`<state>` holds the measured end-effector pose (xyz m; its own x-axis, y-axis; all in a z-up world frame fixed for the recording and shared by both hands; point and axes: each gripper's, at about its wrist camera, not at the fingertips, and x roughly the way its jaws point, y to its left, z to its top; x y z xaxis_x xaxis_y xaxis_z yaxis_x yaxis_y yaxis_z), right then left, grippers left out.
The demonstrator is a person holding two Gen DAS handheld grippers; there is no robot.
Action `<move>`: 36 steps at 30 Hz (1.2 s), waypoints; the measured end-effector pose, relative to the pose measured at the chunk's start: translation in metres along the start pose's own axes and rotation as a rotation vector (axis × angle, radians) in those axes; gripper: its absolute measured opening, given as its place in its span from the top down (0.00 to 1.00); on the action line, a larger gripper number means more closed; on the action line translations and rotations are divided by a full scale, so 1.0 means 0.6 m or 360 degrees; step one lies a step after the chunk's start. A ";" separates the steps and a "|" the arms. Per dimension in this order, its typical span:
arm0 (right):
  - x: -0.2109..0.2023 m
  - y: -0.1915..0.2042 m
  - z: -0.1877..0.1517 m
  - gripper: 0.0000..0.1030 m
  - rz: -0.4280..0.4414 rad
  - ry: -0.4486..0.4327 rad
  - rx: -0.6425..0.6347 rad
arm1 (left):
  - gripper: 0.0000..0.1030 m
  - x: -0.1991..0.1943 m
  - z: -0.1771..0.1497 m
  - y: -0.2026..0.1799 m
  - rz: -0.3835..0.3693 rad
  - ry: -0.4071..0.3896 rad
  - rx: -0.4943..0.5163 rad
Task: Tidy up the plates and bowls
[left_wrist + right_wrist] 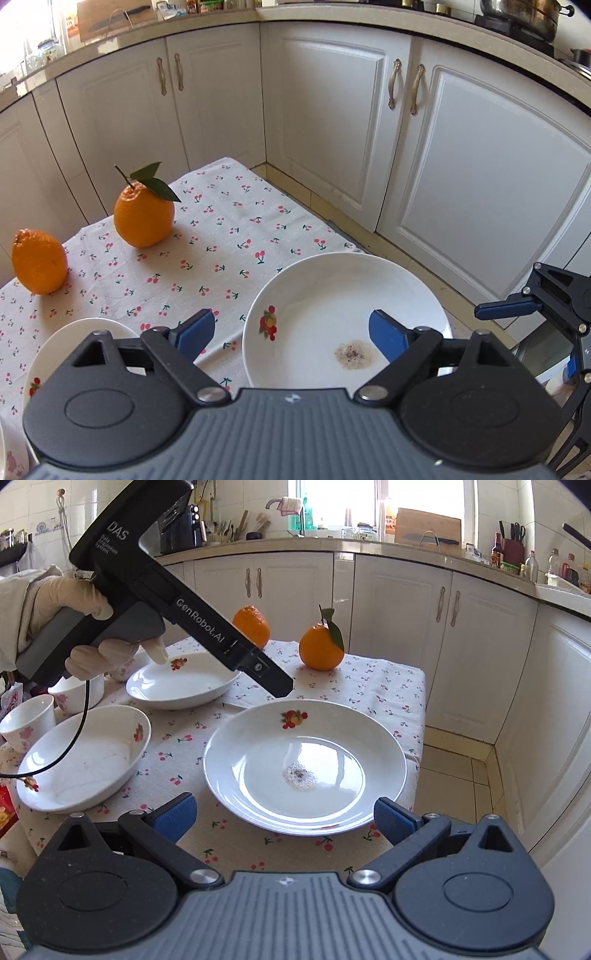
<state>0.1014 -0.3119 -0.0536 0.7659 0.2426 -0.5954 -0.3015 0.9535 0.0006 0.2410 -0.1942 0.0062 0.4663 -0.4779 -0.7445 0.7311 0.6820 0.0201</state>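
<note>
A white deep plate with a fruit print and a speckled stain sits near the table's right edge; it also shows in the left wrist view. My right gripper is open and empty, just short of its near rim. My left gripper is open and empty, held above the plate's left rim. Two more white plates lie to the left; one shows in the left wrist view. Two white floral cups stand at the far left.
Two oranges stand at the table's far side on the cherry-print cloth. White kitchen cabinets surround the table. The right gripper shows at the left wrist view's right edge. The left tool's body hangs over the table.
</note>
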 end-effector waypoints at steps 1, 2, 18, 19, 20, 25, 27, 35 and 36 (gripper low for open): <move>-0.006 0.007 0.002 0.00 -0.0008 -0.0022 0.0013 | 0.11 -0.014 -0.007 -0.005 0.0018 -0.0027 0.0004; -0.013 0.014 0.002 0.00 -0.0017 -0.0046 0.0026 | 0.09 -0.029 -0.016 -0.010 0.0035 -0.0055 0.0010; -0.067 0.105 -0.007 0.00 -0.0071 -0.0221 0.0116 | 0.03 -0.195 -0.171 -0.047 0.0303 -0.0298 -0.0035; -0.067 0.110 -0.008 0.00 -0.0071 -0.0217 0.0107 | 0.03 -0.200 -0.181 -0.047 0.0315 -0.0301 -0.0045; -0.067 0.114 -0.008 0.00 -0.0071 -0.0214 0.0101 | 0.03 -0.205 -0.195 -0.048 0.0328 -0.0304 -0.0059; -0.063 0.137 -0.009 0.00 -0.0027 -0.0190 0.0052 | 0.03 -0.219 -0.261 -0.054 0.0433 -0.0307 -0.0088; -0.060 0.146 -0.009 0.00 -0.0013 -0.0183 0.0034 | 0.03 -0.225 -0.286 -0.058 0.0463 -0.0302 -0.0078; -0.047 0.163 -0.019 0.00 0.0094 -0.0148 0.0077 | 0.03 -0.237 -0.367 -0.051 0.0494 -0.0259 -0.0137; -0.043 0.164 -0.021 0.00 0.0112 -0.0139 0.0085 | 0.03 -0.237 -0.376 -0.049 0.0488 -0.0255 -0.0132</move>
<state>0.0448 -0.2268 -0.0486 0.7911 0.3216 -0.5204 -0.3274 0.9412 0.0838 0.0408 -0.0212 -0.0389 0.7349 -0.3203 -0.5978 0.5050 0.8468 0.1671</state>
